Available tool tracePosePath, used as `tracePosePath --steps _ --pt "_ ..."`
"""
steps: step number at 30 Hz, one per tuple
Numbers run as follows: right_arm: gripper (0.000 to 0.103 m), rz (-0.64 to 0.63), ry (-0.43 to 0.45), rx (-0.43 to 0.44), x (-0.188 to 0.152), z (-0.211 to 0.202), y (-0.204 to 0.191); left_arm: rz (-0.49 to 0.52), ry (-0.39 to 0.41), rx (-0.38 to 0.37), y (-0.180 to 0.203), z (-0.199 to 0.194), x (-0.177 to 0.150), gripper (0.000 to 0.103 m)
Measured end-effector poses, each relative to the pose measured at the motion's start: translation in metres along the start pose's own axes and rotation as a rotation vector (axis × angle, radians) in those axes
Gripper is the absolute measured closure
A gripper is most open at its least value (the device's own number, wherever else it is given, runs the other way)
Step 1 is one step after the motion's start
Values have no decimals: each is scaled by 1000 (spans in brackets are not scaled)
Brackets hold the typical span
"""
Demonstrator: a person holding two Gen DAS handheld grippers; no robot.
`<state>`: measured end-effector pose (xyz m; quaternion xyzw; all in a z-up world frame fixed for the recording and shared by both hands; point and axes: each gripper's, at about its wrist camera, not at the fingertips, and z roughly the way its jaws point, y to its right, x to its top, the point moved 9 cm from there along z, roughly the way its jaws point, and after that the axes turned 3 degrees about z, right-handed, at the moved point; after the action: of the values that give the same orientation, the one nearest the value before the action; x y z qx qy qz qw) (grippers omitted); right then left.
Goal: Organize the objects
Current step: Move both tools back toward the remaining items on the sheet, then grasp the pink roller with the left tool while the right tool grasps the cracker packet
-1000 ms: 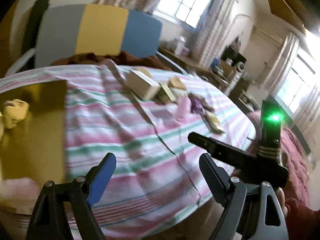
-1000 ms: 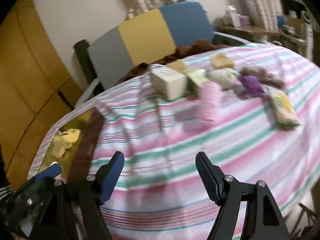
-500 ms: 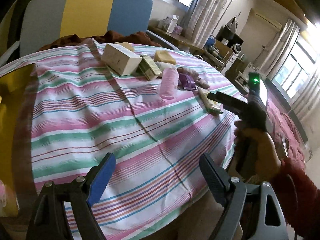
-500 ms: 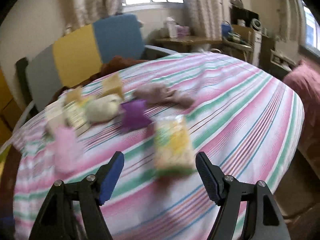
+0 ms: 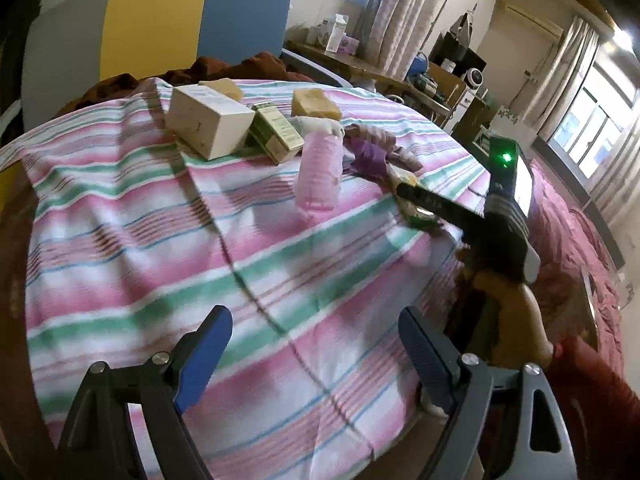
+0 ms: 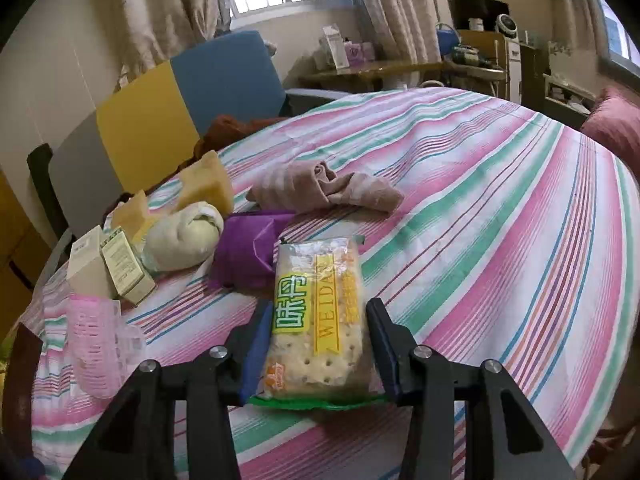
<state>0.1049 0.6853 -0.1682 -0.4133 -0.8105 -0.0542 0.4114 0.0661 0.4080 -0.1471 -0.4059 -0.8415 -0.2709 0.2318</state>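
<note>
A round table under a striped pink and green cloth [image 6: 500, 208] carries everything, its far edge against a chair with grey, yellow and blue panels [image 5: 152, 20]. The clutter sits bunched toward that chair-side edge, presumably awaiting sorting: a white box [image 5: 208, 122], a crumpled tan cloth [image 6: 324, 190], a pale rolled bundle [image 6: 182, 238], a pink ribbed container [image 5: 320, 170], yellow sponges [image 5: 314, 104], a purple wrapper [image 6: 250, 252] and a small green carton [image 5: 276, 132]. Nearest the person's edge lies the cracker packet [image 6: 316, 320]. The right gripper [image 6: 316, 344] has just been closing; its jaws flank the packet lengthwise and meet its sides, likely to lift it first. The left gripper [image 5: 312, 360] hovers wide open over bare cloth, empty, seemingly kept out of the way.
</note>
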Motion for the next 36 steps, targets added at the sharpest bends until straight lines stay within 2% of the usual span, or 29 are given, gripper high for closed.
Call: tracePosePath --steps 7,15,22,24,26,27,29,33,36 --pt "55 -17 22 -4 -2 1 -2 27 25 38 3 32 40 16" --pt "56 44 90 -38 -6 -10 10 34 34 97 -4 67 76 16" --pt "56 45 91 -35 -6 -9 9 89 108 120 -2 80 94 18" --pt "56 46 91 -34 -6 -9 9 103 106 144 -3 86 95 23" --pt "56 45 91 -34 -6 -8 9 110 90 153 -8 93 91 42" --pt "56 46 91 -34 -6 -9 9 99 77 147 -12 96 88 46" --pt "56 47 92 -34 -6 -9 10 63 71 131 -18 98 85 66" --pt "56 46 92 -34 -6 -9 10 9 86 47 -25 93 77 66" --pt "56 47 92 -35 -6 -9 10 -25 107 26 -31 86 71 66"
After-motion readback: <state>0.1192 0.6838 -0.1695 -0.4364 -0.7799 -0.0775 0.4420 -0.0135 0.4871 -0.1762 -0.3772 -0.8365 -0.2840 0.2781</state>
